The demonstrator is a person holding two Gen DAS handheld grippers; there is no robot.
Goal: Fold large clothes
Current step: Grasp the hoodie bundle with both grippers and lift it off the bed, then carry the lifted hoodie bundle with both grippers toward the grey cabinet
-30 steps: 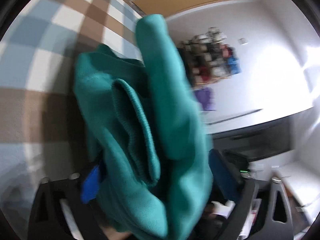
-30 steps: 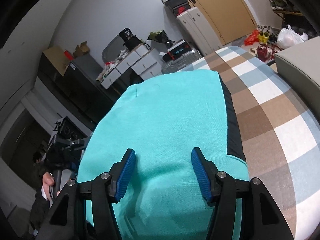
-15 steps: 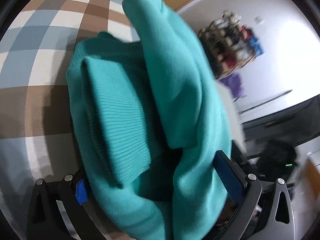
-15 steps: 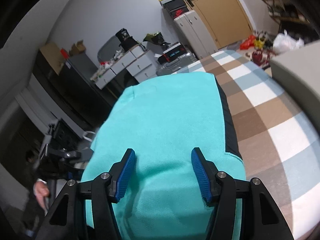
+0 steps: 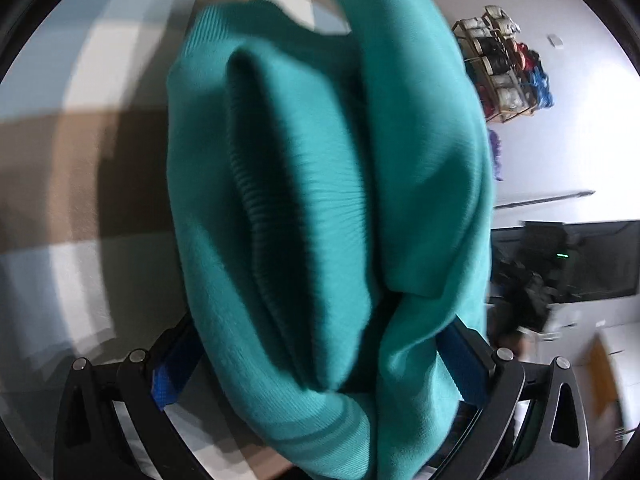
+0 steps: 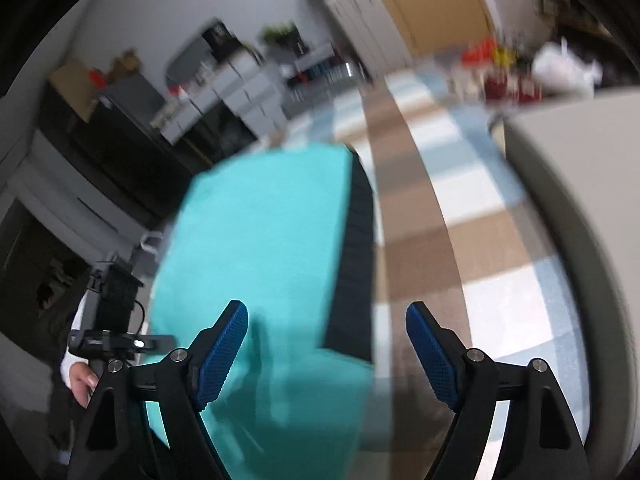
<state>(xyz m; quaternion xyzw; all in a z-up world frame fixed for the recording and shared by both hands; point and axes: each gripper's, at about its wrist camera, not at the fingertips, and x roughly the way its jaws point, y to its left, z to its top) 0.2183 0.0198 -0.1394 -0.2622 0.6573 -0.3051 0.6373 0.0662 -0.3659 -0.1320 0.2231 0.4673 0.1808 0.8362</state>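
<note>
A teal sweater (image 5: 320, 208) hangs bunched through my left gripper (image 5: 320, 364), its ribbed hem folded in the middle. The blue pads (image 5: 464, 364) stand wide on either side of the thick bundle; how firmly they press it is hidden. In the right wrist view the sweater (image 6: 260, 248) lies spread on the checked cloth (image 6: 416, 208), with a dark band along its right edge. My right gripper (image 6: 326, 354) is open and empty above the sweater's near right edge, its left pad (image 6: 222, 354) over the teal fabric.
The checked brown, blue and white surface (image 5: 80, 128) lies under the sweater. A grey cushion block (image 6: 576, 216) stands at the right. Cabinets and drawers (image 6: 224, 92) line the back wall. A hand holding a device (image 6: 108, 336) is at the lower left.
My right gripper has swung to the right and its view is blurred; the sweater now sits left of centre. The left gripper has shifted with the bundle still in it.
</note>
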